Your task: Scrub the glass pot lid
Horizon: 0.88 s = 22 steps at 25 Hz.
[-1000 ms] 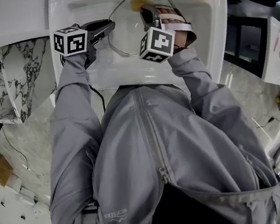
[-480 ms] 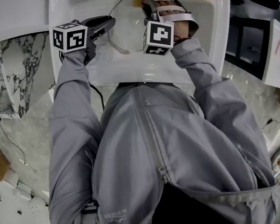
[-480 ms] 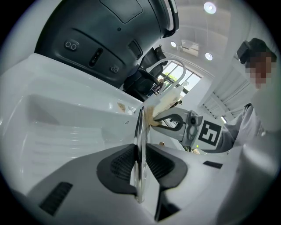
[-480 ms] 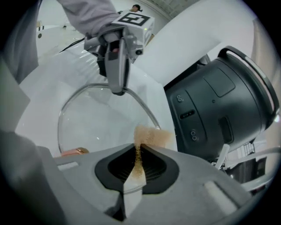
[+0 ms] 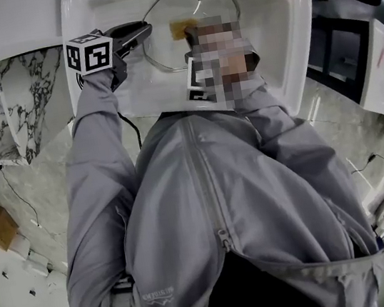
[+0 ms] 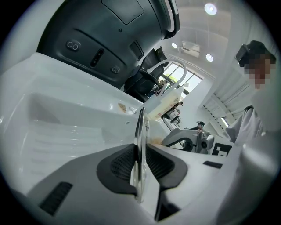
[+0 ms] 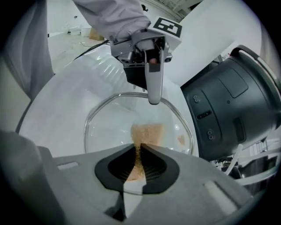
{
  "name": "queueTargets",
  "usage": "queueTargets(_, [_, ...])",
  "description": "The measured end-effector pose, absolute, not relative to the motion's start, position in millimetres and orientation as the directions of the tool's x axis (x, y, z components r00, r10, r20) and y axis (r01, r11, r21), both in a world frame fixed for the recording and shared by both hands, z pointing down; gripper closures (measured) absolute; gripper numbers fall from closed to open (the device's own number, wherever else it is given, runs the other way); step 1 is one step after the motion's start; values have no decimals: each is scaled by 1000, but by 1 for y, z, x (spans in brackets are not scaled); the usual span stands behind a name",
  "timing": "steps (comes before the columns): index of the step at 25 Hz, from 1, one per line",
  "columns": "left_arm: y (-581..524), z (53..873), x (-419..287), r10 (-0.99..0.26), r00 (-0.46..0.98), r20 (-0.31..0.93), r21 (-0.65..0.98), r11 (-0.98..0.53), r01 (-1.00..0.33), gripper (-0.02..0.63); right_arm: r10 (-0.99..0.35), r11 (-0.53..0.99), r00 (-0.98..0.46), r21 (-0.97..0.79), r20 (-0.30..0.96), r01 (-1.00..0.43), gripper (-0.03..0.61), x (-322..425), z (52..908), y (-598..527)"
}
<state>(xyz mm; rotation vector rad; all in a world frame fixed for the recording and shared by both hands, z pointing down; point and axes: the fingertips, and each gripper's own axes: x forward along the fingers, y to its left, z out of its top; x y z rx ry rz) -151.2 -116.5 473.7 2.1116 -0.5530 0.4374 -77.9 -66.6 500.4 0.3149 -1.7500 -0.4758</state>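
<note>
**A:** What can't you make out from up top?

**B:** My right gripper (image 7: 139,160). In the head view it's blurred over, with only a corner of its cube (image 5: 199,86) showing, at 6 o'clock of the lid (image 5: 194,4). It covers the lid's near rim, so I can't tell whether the glass touches the sink (image 5: 270,28) there. My jacket (image 5: 207,204) fills the lower half

**A:** And from the grippers' own views?

**B:** There's a dark machine (image 7: 228,105) at 3 o'clock in the right gripper view. It's cut off by the frame, and I can't say what it is. In the left gripper view the lid is edge-on, just a thin line, so its face is lost

**A:** How's your left gripper?

**B:** My left gripper (image 6: 140,151) is pinched on the lid's rim, with a dark pad against each side of the glass. From my head that's the rim's 9 o'clock. In the right gripper view its finger meets the rim at 12

**A:** And the right one?

**B:** Its jaws are pressed together on a tan sponge (image 7: 148,134), with only a sliver of gap between them. The sponge's far end lies against the glass near the lid's middle. The lid itself sits over the sink
</note>
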Motion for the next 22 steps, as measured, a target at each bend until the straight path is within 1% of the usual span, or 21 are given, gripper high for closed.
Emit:
queueTargets(7, [-116,473,-152,-225,838,498,673,-509,-537,554,-378,918,-254,396,890,22,549,-85,496,-54])
queueTargets(11, [-116,473,-151,-227,836,500,672,-507,-540,554,-279,953,-273,300,921,40,549,-93,507,-29])
queueTargets(20, [-116,474,-152,-230,836,499,671,-507,-540,554,-87,996,-172,91,981,13,549,-52,581,21])
queueTargets(22, [-117,473,-152,-231,836,498,672,-507,-540,554,-48,998,-134,53,990,37,549,-38,594,26])
